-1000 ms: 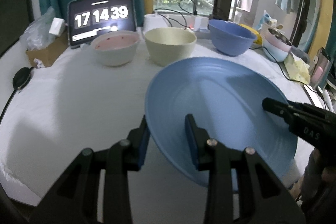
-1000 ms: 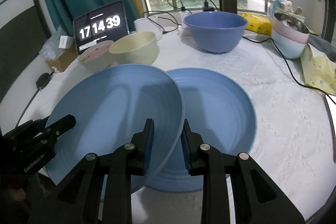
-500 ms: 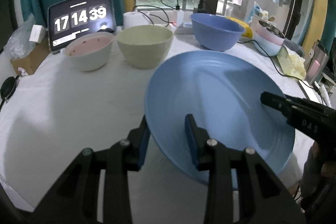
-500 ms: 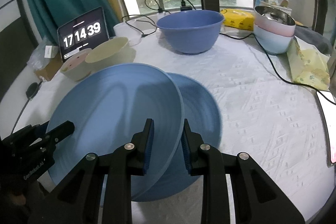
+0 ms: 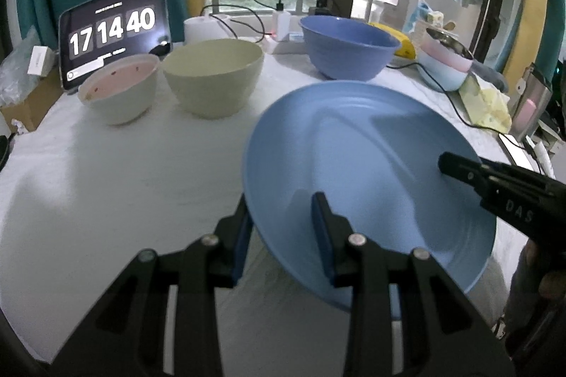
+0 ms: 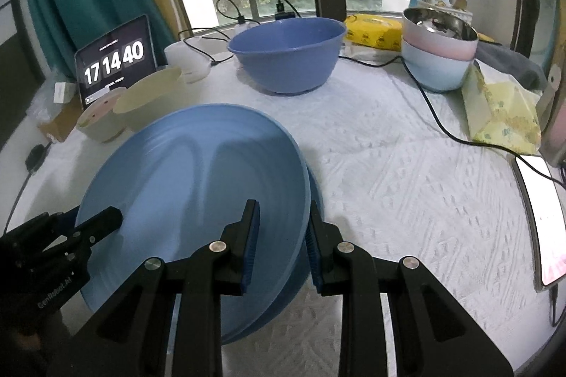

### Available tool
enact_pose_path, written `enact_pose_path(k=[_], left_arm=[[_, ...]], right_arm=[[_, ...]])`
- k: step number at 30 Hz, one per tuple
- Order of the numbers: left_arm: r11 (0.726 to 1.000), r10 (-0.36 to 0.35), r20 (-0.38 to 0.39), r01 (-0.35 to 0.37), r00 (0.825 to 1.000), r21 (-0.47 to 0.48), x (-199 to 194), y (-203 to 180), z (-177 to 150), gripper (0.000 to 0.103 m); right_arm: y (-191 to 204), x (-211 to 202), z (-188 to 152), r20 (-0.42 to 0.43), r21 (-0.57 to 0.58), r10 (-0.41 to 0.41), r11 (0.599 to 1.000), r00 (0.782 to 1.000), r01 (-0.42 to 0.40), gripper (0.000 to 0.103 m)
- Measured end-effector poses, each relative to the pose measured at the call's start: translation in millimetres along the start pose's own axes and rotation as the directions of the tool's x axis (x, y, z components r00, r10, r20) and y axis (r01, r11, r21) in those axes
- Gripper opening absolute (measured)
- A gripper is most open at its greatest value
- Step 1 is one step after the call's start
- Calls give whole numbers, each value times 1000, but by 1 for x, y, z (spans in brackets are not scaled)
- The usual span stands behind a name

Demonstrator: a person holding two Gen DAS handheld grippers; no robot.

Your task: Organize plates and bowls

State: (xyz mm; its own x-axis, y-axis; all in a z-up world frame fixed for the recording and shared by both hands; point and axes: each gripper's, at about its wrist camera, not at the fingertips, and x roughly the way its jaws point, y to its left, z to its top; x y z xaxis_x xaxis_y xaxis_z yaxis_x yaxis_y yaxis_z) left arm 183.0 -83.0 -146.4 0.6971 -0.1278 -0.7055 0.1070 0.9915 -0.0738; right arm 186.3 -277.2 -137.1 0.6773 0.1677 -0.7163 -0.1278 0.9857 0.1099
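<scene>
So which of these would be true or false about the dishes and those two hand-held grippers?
1. Both hand-held grippers, left and right, clamp the same light blue plate. True.
2. The held plate lies flat on the table. False: it is tilted, with a second blue plate beneath it.
3. The cream bowl sits between the pink-lined bowl and the dark blue bowl. True.
4. The dark blue bowl is stacked inside the cream bowl. False: they stand apart.
</scene>
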Motion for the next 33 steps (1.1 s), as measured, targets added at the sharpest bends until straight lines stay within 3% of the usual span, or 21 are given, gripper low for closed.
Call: enact_pose_path(k=[18,20,23,33], left_arm=[[1000,8,-40,-8,999,-4,14,1,-1,37],[1000,8,-46,-9,999,-8,14,2,-1,38],[1000,7,-46,-8,999,-18,12,4,-1,46],[999,12,-30,-13,999,-32,3,7,4,47]], right_arm=[[2,-2,0,14,-24,-20,999,1000,21,28],[2,-3,0,14,-24,-24,999,1000,24,30],[0,-6,0,21,-19,-48,999,999,48,43],[-13,-6,-4,7,14,-56,998,998,56,44]])
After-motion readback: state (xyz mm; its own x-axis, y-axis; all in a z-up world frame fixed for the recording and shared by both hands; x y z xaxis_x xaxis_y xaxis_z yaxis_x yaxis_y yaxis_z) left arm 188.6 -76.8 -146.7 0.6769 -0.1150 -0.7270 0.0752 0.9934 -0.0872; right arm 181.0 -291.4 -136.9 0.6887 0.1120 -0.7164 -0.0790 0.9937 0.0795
